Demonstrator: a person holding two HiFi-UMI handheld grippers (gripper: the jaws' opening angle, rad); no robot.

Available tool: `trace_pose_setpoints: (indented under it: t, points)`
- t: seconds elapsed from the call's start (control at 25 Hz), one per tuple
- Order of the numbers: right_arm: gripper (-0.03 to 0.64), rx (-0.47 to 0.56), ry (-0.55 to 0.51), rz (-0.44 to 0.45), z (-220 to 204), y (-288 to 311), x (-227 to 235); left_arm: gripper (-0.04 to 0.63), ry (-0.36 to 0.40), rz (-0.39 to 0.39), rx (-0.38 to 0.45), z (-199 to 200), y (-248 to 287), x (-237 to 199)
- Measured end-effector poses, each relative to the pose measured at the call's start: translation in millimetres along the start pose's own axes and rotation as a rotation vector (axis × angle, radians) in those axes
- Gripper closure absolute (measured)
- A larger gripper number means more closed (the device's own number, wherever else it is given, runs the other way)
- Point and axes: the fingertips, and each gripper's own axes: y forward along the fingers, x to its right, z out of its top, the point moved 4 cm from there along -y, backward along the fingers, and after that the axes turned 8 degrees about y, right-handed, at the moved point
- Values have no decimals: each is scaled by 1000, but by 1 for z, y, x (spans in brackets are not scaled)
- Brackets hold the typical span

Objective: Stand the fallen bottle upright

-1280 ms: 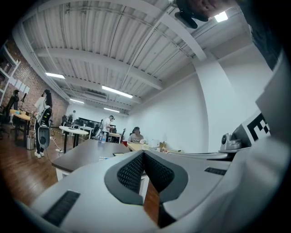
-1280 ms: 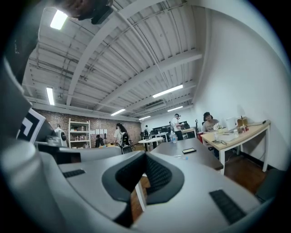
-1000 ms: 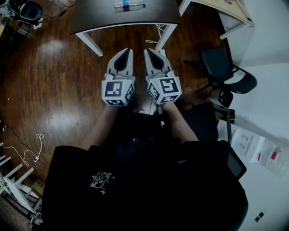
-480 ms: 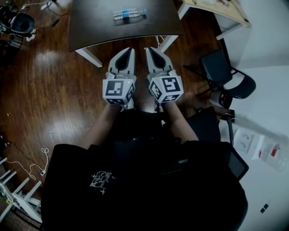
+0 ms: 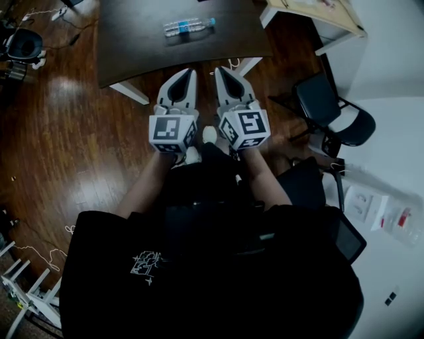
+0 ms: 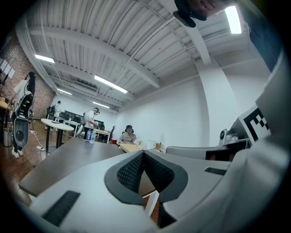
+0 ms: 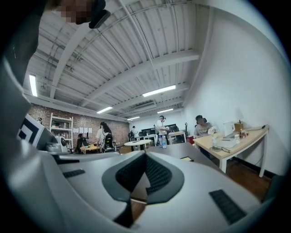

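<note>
A clear plastic bottle (image 5: 189,26) with a blue cap lies on its side on the dark table (image 5: 132,40), at the top of the head view. Both grippers are held side by side at chest height, pointing level at the table and short of its near edge. My left gripper (image 5: 189,71) is shut with nothing in it, and its jaws meet at the tips (image 6: 143,152). My right gripper (image 5: 217,70) is also shut and empty, its jaws closed together (image 7: 145,154). I cannot make out the lying bottle in either gripper view.
A black chair (image 5: 331,109) stands to the right on the wooden floor, and a light desk (image 5: 318,13) at the upper right. The table's white legs (image 5: 129,93) are just ahead. Cables and a white rack (image 5: 26,298) lie at the left. Several people (image 7: 160,127) are far back.
The table and the bottle have slid down the head view, nearer to me, and more of the tabletop shows. Both grippers keep the same shut, side-by-side pose.
</note>
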Motion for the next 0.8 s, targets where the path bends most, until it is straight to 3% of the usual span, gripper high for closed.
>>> trace_pose_setpoints:
  t: [0.8]
  points:
    - [609,-35,31,99,26,117,101,600,43,59,-42,-4,146,-35]
